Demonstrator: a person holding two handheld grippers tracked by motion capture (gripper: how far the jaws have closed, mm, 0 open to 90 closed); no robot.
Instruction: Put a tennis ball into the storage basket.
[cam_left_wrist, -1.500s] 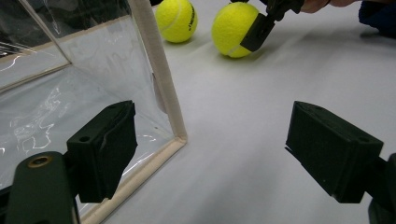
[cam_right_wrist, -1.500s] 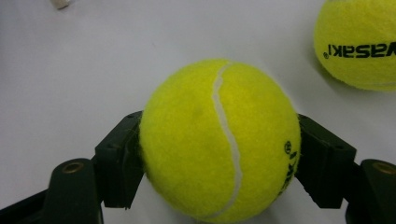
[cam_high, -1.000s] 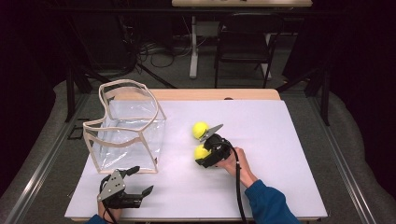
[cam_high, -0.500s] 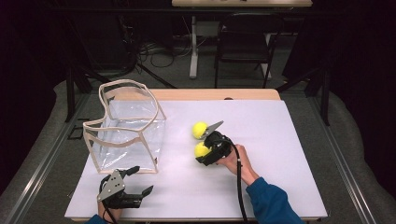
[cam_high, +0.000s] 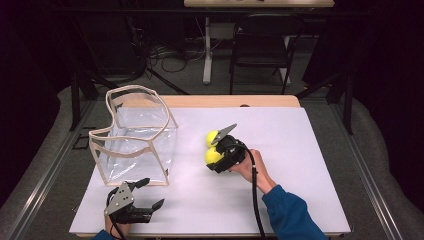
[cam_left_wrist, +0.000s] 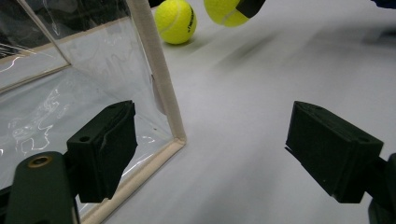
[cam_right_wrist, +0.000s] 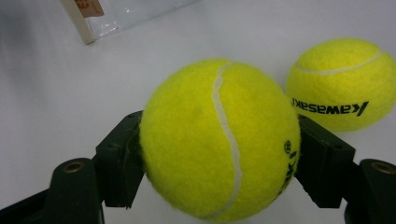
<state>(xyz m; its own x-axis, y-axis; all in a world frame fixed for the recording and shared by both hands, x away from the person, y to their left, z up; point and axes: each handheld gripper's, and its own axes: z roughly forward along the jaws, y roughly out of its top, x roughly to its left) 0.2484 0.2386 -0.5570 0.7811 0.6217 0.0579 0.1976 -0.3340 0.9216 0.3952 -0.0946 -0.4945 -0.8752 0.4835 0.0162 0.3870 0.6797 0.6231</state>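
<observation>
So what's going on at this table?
A person is working with a hand-held gripper in each hand. The right gripper is clamped on a tennis ball and holds it just off the white table; a second ball lies on the table beside it. The left gripper waits with its jaws open by the corner of a clear bag that stands open at the table's left side.

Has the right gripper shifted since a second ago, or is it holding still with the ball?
Yes, slightly. The right gripper, shut on a tennis ball, has lifted a little; in the high view it sits a touch closer to the second ball resting on the table.
</observation>
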